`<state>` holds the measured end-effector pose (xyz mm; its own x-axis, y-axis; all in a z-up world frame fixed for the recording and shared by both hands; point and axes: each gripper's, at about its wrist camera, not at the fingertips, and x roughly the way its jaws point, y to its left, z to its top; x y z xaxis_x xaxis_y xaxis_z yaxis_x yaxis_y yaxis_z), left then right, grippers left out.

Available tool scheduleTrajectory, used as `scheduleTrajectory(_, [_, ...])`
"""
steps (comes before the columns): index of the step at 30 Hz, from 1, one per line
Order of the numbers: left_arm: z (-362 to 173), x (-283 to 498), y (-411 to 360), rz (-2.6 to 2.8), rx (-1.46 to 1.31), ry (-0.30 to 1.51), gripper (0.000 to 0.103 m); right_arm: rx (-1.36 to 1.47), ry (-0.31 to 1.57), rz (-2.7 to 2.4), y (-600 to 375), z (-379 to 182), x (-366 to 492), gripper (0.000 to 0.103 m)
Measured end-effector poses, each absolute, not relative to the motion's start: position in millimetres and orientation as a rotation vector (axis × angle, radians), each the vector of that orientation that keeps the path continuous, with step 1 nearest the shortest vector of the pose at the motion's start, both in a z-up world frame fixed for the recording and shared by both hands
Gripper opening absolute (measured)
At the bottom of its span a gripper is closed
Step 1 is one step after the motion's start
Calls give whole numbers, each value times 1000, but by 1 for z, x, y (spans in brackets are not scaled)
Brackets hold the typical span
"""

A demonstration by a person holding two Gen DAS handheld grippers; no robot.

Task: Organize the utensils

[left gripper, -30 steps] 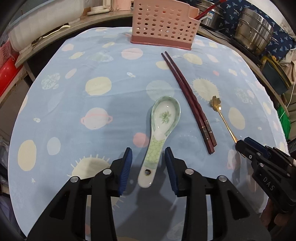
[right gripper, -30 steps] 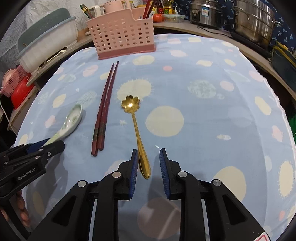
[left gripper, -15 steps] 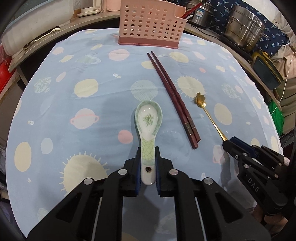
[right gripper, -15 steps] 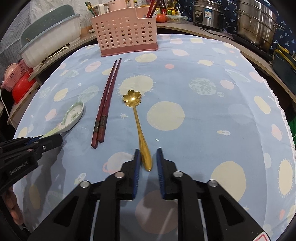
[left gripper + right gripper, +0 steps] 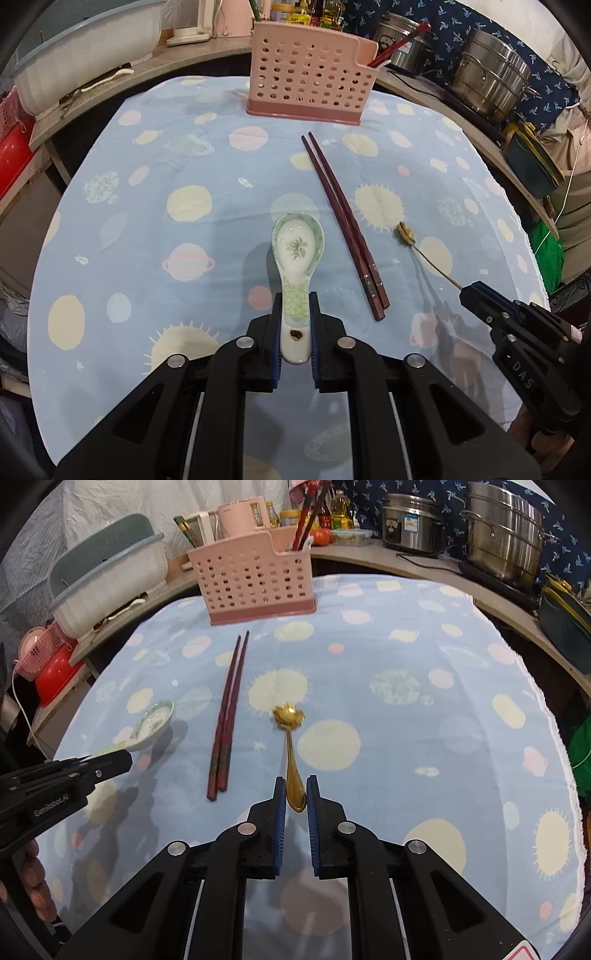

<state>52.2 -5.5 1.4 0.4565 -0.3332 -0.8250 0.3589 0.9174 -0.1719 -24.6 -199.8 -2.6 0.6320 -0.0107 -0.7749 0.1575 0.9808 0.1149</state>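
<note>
I am keeping the left hand-held gripper (image 5: 294, 328) clamped on the ceramic spoon (image 5: 296, 266) and the right hand-held gripper (image 5: 296, 797) clamped on the gold spoon (image 5: 291, 746), lifting both level toward the pink caddy (image 5: 255, 578) ahead

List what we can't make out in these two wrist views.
- Pink caddy interior: both views, hidden by its perforated wall.
- Gold spoon bowl: blurred in both views.
- Ceramic spoon handle sides: left wrist view, covered by the pads.
- Chopsticks markings: too small.
</note>
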Motion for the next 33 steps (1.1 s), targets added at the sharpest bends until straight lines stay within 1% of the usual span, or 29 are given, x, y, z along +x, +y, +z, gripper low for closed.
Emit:
scheduleTrajectory(12, [36,66,-4,-421,20,936,11,171,790,-85,-201,39,-9,9])
scheduleTrajectory(15, [44,71,-4,-420,18,918,11,170,770,-80,-201,48,-3,7])
scheduleTrajectory(16, [46,73,-4,-420,18,914,11,172,766,-77,-201,51,-1,2])
scheduleTrajectory(26, [73,91,-6,-416,8,863,11,194,711,-55,-204,79,16,2])
scheduleTrajectory(33, [103,111,-12,-421,3,833,11,209,651,-16,-206,116,38,2])
